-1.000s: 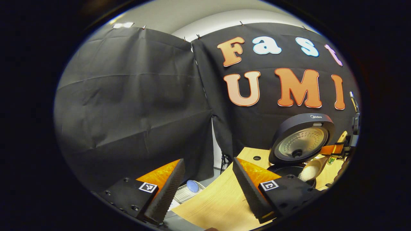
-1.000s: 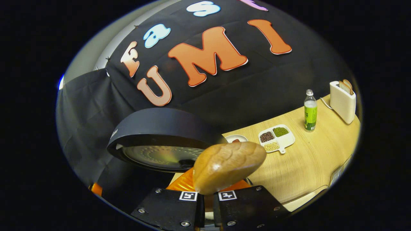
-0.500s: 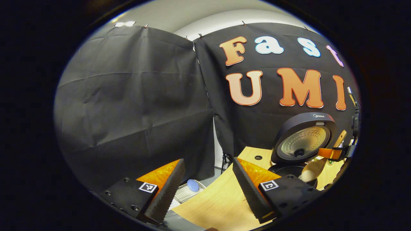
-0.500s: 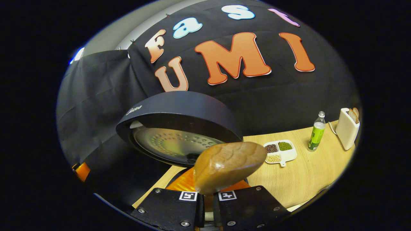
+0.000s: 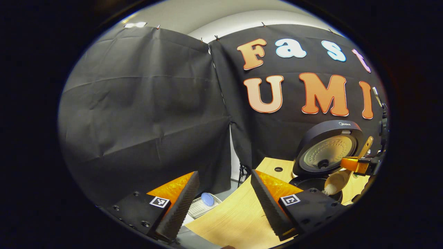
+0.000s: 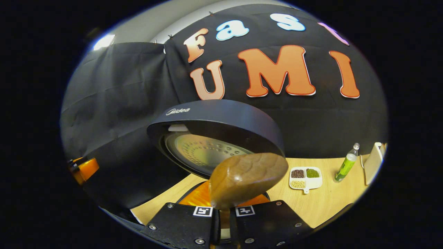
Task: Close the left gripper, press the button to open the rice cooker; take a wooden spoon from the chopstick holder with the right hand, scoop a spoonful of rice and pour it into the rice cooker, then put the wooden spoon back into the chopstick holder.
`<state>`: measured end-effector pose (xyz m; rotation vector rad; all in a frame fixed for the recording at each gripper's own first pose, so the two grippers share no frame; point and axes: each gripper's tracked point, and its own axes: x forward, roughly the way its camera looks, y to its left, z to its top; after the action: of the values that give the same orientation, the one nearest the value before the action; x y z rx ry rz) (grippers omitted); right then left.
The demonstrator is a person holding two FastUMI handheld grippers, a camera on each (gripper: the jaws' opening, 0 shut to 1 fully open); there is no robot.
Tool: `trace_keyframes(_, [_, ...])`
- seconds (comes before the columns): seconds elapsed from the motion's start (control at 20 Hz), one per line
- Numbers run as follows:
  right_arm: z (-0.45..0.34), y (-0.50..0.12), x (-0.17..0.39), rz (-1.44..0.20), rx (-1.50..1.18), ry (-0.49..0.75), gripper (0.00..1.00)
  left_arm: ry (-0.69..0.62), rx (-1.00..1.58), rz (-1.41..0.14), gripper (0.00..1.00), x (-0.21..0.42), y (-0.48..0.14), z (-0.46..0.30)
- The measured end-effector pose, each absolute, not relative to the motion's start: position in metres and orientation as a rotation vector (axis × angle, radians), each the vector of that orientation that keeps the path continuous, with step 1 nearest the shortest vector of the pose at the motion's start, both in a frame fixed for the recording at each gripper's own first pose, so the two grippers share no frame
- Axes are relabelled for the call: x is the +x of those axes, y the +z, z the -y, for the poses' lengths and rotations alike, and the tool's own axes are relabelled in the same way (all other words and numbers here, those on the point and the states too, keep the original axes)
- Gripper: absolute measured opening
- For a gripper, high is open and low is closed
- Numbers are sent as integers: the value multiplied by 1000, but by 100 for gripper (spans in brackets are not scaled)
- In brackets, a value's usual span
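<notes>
Spoon (image 6: 247,180) of glossy brown wood sits clamped between my right fingers (image 6: 224,211), bowl tipped over the open cooker (image 5: 320,181), white rice spilling in. My left fingers (image 5: 221,200) gape apart above the counter (image 5: 235,218). Farther off, a tray (image 6: 306,177) holds three grains.
</notes>
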<state>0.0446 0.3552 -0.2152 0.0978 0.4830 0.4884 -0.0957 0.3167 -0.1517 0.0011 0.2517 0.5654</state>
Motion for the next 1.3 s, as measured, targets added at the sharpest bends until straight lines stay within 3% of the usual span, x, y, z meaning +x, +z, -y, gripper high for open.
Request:
trace_keyframes(1.05, [-373, -183, 29, -219, -260, 657, 10, 553, 21, -251, 100, -87, -146, -301])
trace_keyframes(1.3, [-345, -179, 30, -325, 14, 622, 10, 540, 52, -231, 100, -80, -131, -281])
